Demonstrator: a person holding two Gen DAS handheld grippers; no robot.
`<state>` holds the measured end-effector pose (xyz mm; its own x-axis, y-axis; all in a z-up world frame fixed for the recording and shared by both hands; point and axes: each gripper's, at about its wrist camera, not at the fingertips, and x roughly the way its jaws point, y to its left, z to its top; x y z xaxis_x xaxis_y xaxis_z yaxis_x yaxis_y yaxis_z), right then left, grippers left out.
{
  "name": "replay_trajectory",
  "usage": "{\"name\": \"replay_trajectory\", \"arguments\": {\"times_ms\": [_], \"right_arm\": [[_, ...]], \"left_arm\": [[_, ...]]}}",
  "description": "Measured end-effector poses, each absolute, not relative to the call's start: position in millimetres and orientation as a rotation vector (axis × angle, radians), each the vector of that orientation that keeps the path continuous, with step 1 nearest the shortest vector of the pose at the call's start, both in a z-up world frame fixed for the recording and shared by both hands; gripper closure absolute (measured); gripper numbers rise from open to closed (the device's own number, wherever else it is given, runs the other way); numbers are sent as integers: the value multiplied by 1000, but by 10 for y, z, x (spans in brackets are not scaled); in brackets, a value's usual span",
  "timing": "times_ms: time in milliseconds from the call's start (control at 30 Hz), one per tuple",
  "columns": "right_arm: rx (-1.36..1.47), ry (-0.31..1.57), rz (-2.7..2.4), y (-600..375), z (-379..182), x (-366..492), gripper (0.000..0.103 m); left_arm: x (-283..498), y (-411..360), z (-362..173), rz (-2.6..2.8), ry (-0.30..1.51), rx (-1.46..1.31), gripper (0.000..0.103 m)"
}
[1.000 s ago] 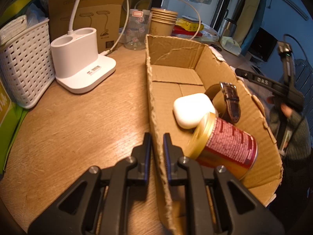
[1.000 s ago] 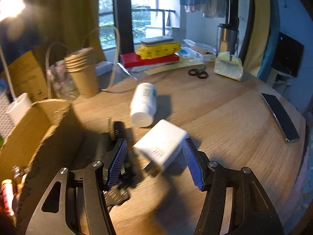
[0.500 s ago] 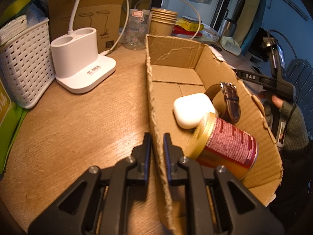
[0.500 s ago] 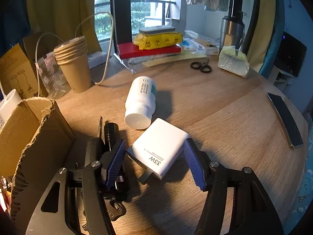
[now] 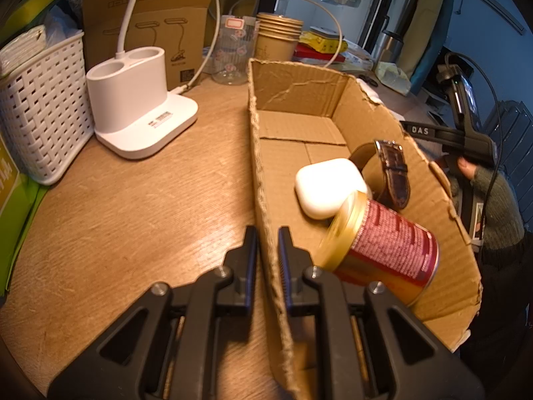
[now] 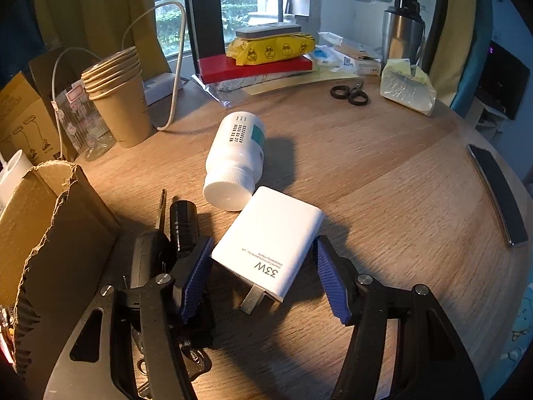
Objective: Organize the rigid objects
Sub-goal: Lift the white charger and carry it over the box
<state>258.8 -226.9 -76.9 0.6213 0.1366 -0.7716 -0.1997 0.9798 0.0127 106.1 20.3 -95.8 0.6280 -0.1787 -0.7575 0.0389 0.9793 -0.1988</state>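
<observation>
Only the right view shows the white charger [image 6: 269, 240] lying flat between the right gripper's [image 6: 265, 278] closing fingers, while the left gripper's [image 5: 267, 250] fingers pinch the box [image 5: 266, 200] wall.

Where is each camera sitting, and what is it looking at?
Left wrist view: sits on the left tool, looks down along its fingers at the cardboard box, whose wall they pinch; the person's other hand shows far right.
Right wrist view: sits on the right tool, looks down at the white charger between its closing fingers; no hand shows.
Both see the box and the paper cups.
</observation>
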Motion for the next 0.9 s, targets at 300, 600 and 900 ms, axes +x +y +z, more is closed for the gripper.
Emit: {"name": "replay_trajectory", "arguments": {"times_ms": [300,600,900], "right_arm": [[-26,810,193,-2383,-654,2428,45],[-31,747,213,-2408,-481,2172,49],[-71,736,224,-2420,-428,1944,50]], "left_arm": [[1060,202,-958,-125,884,-170,89],[1061,203,-959,-125,884,-170,89],[1062,203,-959,-125,884,-170,89]]}}
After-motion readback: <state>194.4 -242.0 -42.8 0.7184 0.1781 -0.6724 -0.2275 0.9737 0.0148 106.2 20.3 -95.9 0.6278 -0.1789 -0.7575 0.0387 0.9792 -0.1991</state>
